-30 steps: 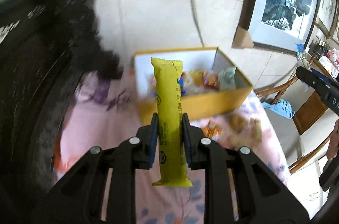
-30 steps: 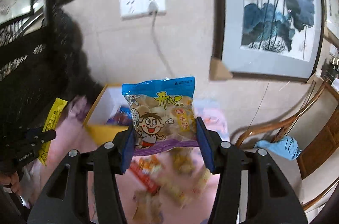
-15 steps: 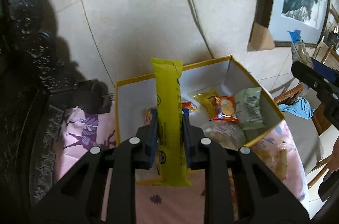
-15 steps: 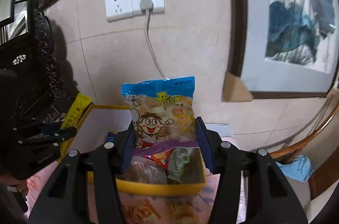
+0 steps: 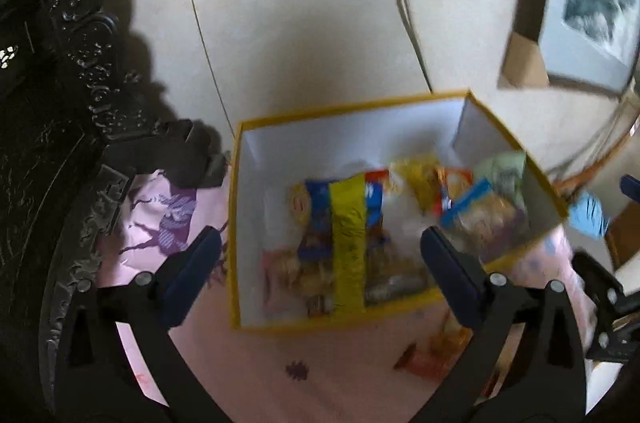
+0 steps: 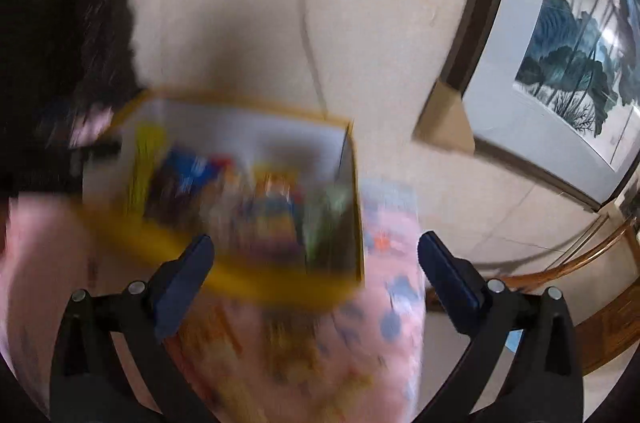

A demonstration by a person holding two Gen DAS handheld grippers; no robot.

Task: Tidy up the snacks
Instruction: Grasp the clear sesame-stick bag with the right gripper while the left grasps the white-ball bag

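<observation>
Black-armed, the left tool (image 5: 320,259) and right tool (image 6: 312,263) are both opening their jaws, nothing between them. Beyond them on the pink cloth (image 5: 320,363) sits the yellow box (image 5: 256,127). Inside it lie the long yellow snack bar (image 5: 349,247) and, toward its right wall, the blue snack bag (image 5: 476,211).

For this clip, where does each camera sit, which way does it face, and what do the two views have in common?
Left wrist: on the left gripper, angled down past its opening jaws, nothing between them, into the yellow box of snacks where the long yellow packet lies.
Right wrist: on the right gripper, jaws opening and bare, looking down at the box from its right side; heavily blurred.
Shared: the box, the pink tablecloth, the tiled wall with the cable and the framed painting.
</observation>
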